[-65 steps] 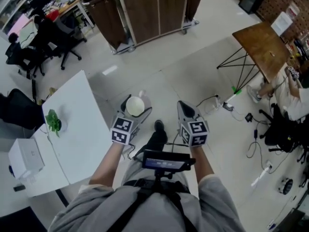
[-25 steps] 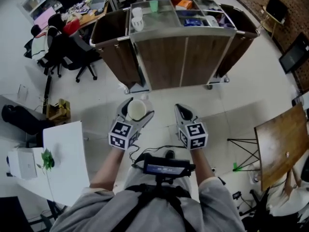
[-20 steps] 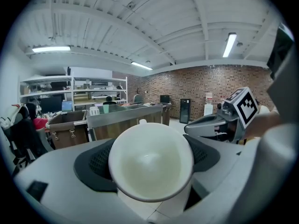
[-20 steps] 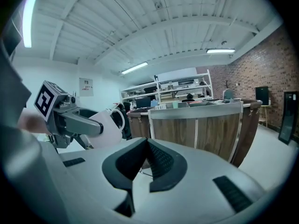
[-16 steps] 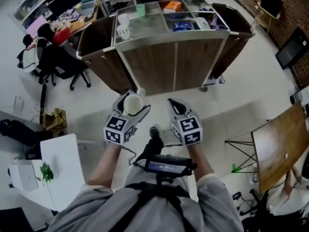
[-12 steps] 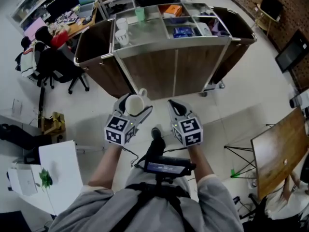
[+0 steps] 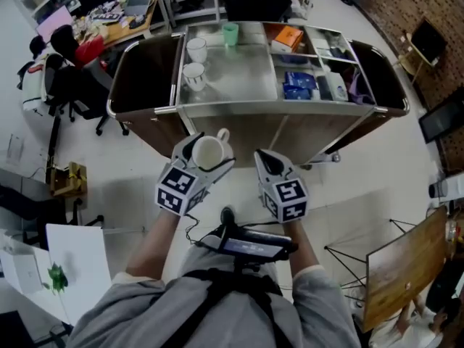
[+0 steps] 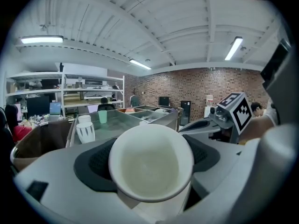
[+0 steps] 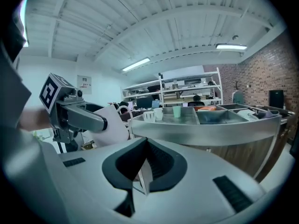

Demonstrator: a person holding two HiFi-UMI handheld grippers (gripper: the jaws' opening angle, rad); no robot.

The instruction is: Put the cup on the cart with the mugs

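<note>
Two claws hover side by side at the near edge of the cart (image 7: 239, 85). Left claw (image 7: 208, 152) grips the white cup (image 8: 150, 164) across its body, jaws wide on it, handle toward the cart. Right claw (image 9: 142, 174) is pinched together, empty. Two white mugs (image 7: 195, 62) stand at the left end of the cart's steel top, with a green cup (image 7: 230, 33) beyond them. White cup not yet on the cart.

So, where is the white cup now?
In the head view, the cup is held in the left gripper, left of centre, short of the cart, not yet beside the mugs.
</note>
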